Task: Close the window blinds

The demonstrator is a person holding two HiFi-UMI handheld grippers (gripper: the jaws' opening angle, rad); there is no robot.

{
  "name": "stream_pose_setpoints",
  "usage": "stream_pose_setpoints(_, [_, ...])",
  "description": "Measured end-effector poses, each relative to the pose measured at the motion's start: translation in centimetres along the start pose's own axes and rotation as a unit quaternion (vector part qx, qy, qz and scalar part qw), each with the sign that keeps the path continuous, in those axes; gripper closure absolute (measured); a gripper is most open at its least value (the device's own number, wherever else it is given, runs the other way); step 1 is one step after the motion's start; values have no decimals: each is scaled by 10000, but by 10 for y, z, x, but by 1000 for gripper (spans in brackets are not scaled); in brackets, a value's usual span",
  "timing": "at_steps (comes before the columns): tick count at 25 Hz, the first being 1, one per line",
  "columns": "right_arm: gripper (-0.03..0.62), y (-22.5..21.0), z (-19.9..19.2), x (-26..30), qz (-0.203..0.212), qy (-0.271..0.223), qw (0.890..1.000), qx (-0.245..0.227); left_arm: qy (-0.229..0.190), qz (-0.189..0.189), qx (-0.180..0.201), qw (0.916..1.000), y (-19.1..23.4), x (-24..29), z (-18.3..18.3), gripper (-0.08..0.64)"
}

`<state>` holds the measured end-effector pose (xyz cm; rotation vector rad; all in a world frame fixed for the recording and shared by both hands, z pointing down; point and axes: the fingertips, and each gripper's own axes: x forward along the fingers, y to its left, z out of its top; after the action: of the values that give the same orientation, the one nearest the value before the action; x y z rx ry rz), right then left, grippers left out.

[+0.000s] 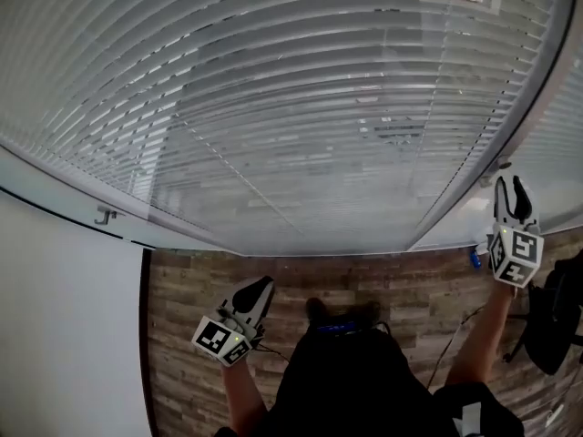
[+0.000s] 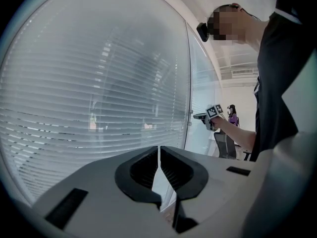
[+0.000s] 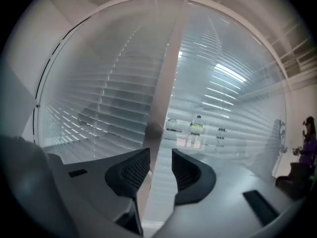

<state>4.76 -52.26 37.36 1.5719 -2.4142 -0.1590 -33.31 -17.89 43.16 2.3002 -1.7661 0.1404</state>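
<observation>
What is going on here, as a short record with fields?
Scene: a person facing window blinds behind glass
Blinds: slats partly see-through
Left gripper: held low, jaws together, empty
Right gripper: raised toward the frame post, jaws apart, empty
Ahead of right gripper: small round knob on the post, not touched
Floor: wood planks

Wood-plank floor (image 1: 182, 335), black cable (image 1: 455, 333), black chair (image 1: 551, 326)
</observation>
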Motion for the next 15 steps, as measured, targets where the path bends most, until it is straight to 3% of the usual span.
stream_pose_setpoints(3, [454,10,-41,-8,363,98,9947,959,-52,204,-119,9997,2,-25,5,535])
stream_pose_setpoints(5, [454,26,-72,-14,777,206,9799,1823,-265,171,-179,9993,3,-37,17,535])
stream_pose_setpoints(7, [454,30,-96,-29,981,284,9631,2490,-687,-132,-296,9971,-7,-43,31,535])
stream_pose_setpoints(11, [456,7,-127,-77,658,205,9321,3555,-1637,-1017,-537,9798,-24,-42,63,535])
stream_pose_setpoints(15, [456,-13,-139,-139,262,-106,8862,4624,-1926,-1567,-397,9679,-36,-44,77,535])
